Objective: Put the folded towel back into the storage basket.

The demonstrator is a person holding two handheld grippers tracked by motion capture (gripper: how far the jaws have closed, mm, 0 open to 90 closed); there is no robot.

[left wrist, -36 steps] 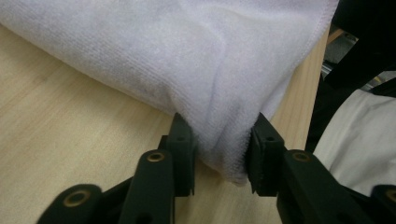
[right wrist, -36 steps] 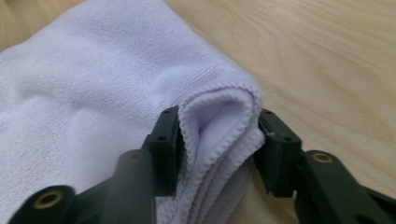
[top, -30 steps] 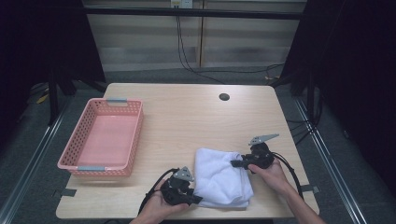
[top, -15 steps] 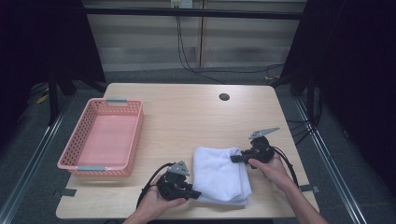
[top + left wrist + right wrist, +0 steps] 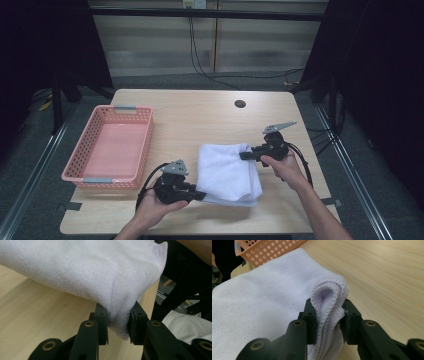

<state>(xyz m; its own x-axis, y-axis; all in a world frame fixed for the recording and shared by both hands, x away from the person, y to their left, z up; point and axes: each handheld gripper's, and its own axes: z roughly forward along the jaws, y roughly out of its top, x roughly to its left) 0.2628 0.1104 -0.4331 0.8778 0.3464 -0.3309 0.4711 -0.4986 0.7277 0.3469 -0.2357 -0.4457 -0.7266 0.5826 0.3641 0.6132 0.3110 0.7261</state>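
Two grippers hold one folded white towel (image 5: pixel 226 172) that lies on the desk (image 5: pixel 200 120) near its front edge, right of the middle. The left gripper (image 5: pixel 199 195) sits at the towel's front left corner, close to the desk's front edge, with the person's left hand (image 5: pixel 155 207) wrapped around its body. In the left gripper view its jaws are nearly closed, pinching a hanging corner of the towel (image 5: pixel 100 277) between the pads; the cloth bunches in the narrow gap and the corner is lifted slightly off the wood. The right gripper (image 5: pixel 244 155) is at the towel's rear right corner, toward the desk's right edge, held by the right hand (image 5: pixel 285 167). In the right gripper view its jaws are likewise almost closed on the folded edge of the towel (image 5: pixel 262 300), where several stitched layers curl together between the pads.

Toward the desk's left edge stands a pink basket (image 5: pixel 80 170) with a perforated wall and grey handles, well apart from the towel; its rim also shows at the top left of the right gripper view (image 5: pixel 269 250). Near the rear edge, right of the middle, a small dark round hole (image 5: pixel 240 104) marks the desk. Black cables trail from both grippers toward the front edge.
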